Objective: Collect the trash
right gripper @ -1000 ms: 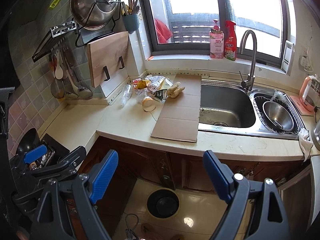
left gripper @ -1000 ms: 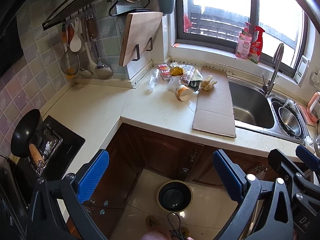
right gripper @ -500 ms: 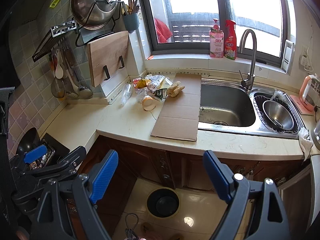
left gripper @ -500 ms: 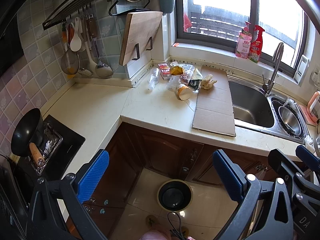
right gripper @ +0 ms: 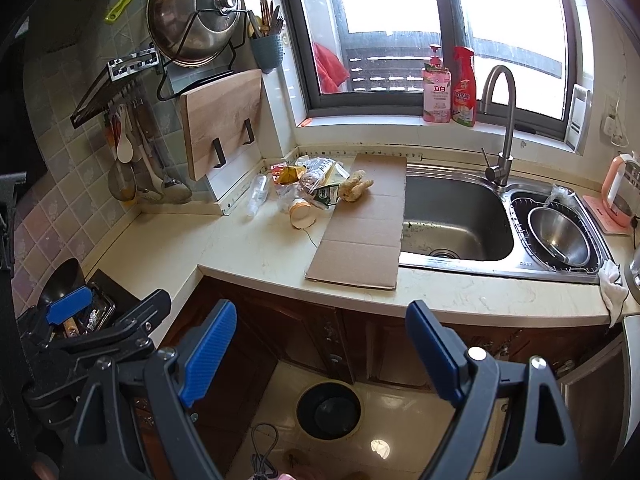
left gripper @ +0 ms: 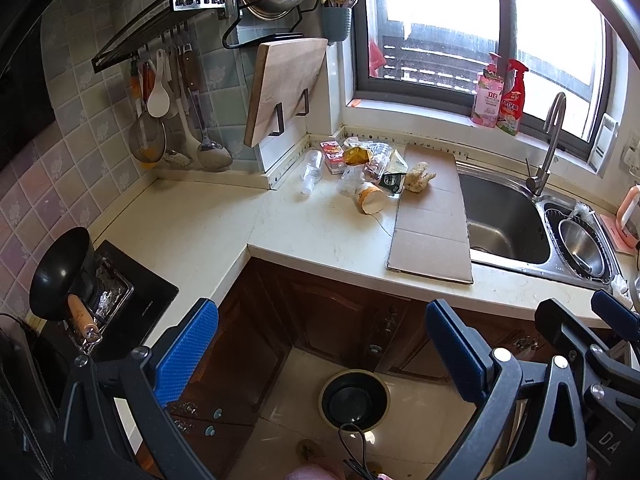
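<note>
My left gripper (left gripper: 320, 354) and right gripper (right gripper: 318, 350) hang spread and empty, above one black bin (right gripper: 329, 411) on the floor, handy for drops. Beyond, on the surface (left gripper: 312, 236): one cardboard sheet (left gripper: 432, 216), one tipped cup (left gripper: 370, 199), one clear bottle (left gripper: 312, 171), wrappers heaped in the corner

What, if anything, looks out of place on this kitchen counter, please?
A heap of litter sits in the counter's back corner: a tipped-over paper cup, a clear plastic bottle lying flat and crumpled wrappers. A flattened cardboard sheet overhangs the sink's edge.
</note>
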